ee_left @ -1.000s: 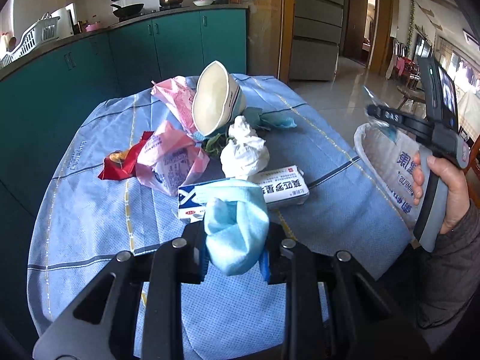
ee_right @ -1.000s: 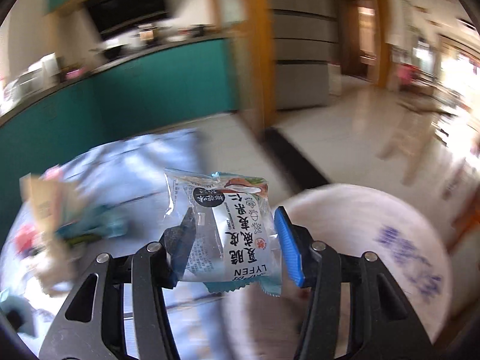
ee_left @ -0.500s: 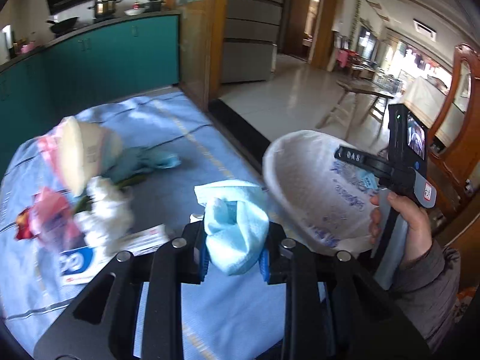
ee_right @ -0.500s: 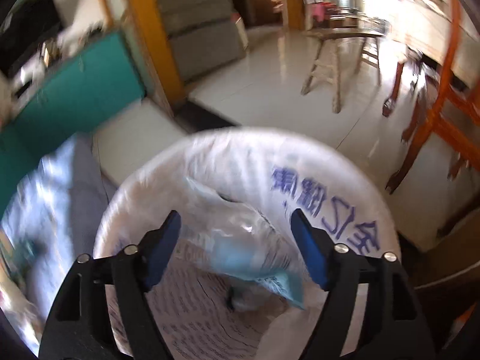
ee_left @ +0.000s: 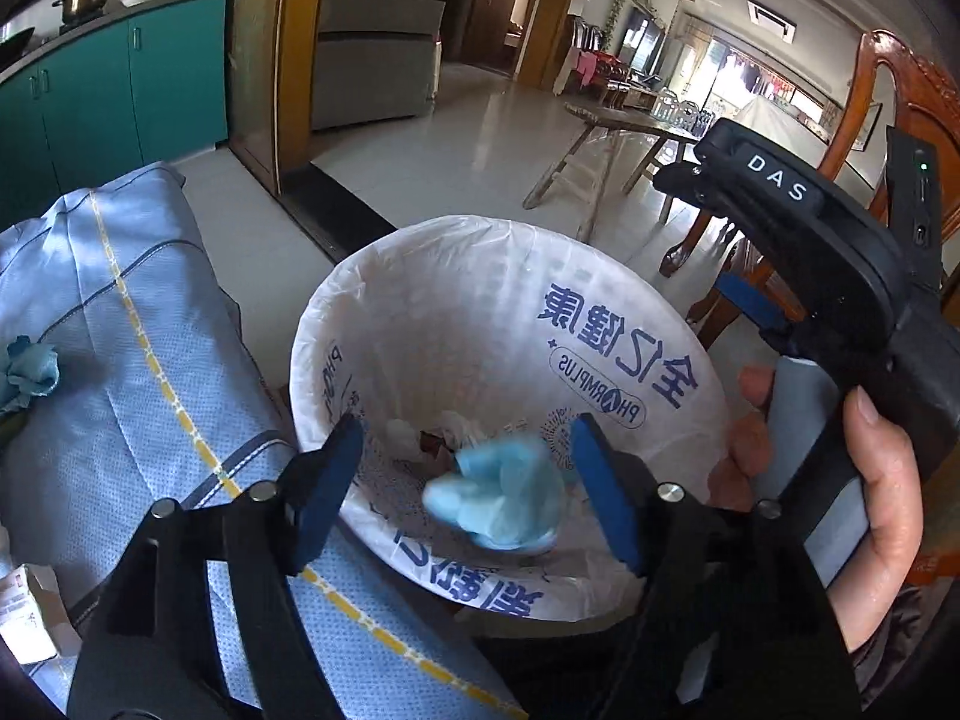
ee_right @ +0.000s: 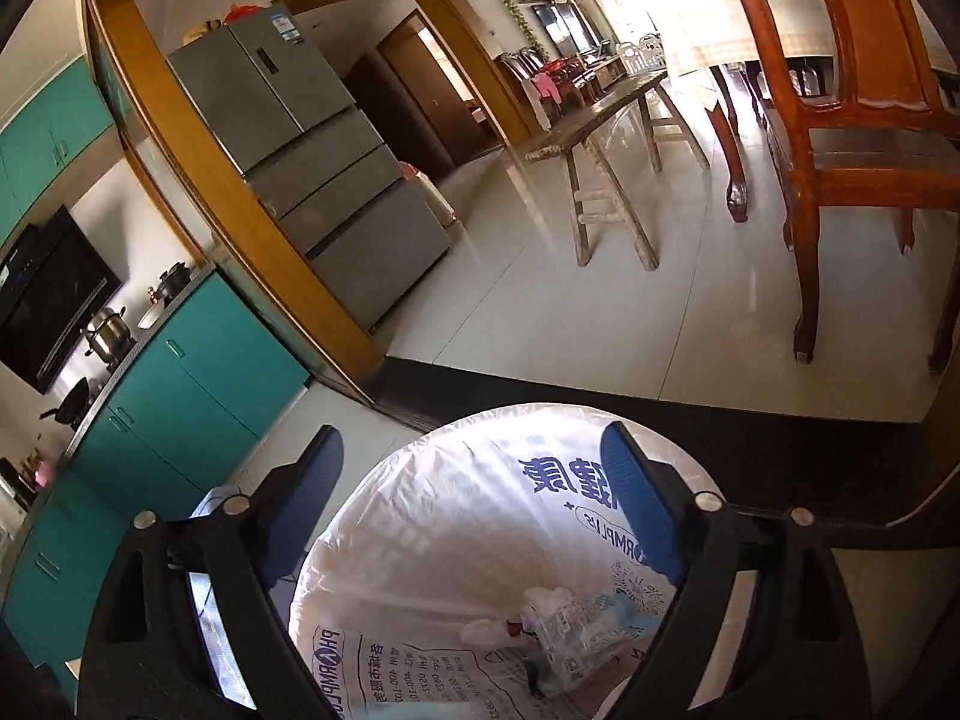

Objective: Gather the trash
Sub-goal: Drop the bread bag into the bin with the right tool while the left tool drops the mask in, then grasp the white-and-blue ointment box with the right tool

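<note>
A bin lined with a white printed bag (ee_left: 600, 276) stands beside the table, also in the right wrist view (ee_right: 456, 516). My left gripper (ee_left: 468, 486) is open over its mouth. A crumpled blue cloth (ee_left: 498, 498), blurred, falls between the fingers into the bin. My right gripper (ee_right: 474, 510) is open and empty above the bin. A clear snack wrapper (ee_right: 576, 630) lies inside the bin among other scraps. From the left wrist view the right gripper's body (ee_left: 840, 276) is held in a hand at the bin's right side.
The table with a blue cloth (ee_left: 120, 360) lies left of the bin, with a small box (ee_left: 30, 606) and a blue scrap (ee_left: 30, 366) on it. A wooden chair (ee_right: 852, 144), a bench (ee_right: 600, 138), a fridge (ee_right: 336, 180) and teal cabinets (ee_right: 180, 408) stand around.
My left gripper swung from the table over the bin, opened and let go of the blue cloth. My right gripper let go of the wrapper, which now lies in the bin.
</note>
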`<action>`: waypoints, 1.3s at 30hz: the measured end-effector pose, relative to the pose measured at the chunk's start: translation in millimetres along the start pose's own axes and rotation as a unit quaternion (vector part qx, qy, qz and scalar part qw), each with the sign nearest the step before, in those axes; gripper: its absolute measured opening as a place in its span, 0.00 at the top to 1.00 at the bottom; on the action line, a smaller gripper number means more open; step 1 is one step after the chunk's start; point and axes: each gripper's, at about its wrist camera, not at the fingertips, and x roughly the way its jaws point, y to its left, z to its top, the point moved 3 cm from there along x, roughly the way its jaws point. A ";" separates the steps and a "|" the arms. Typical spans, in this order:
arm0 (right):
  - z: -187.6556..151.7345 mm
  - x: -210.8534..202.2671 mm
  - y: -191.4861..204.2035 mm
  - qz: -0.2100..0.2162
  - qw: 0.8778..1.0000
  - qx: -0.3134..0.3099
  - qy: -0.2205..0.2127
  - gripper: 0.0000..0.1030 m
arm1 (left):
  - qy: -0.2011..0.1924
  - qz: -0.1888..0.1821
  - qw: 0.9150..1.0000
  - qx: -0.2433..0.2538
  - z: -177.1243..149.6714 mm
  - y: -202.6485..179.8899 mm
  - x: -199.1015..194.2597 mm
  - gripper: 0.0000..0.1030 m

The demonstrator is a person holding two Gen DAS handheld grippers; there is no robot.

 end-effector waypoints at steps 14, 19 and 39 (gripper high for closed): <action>-115.3 -14.9 165.6 0.297 0.875 -0.336 0.185 0.16 | -0.094 0.353 0.920 -0.146 -66.3 184.6 -180.1 0.16; -214.0 -55.1 231.3 0.377 0.735 -0.513 0.235 0.16 | -0.069 0.401 0.887 -0.218 -115.5 239.1 -226.4 0.15; -264.1 -100.4 229.7 0.492 0.603 -0.530 0.337 0.57 | -0.066 0.352 0.898 -0.254 -139.9 257.5 -223.6 0.14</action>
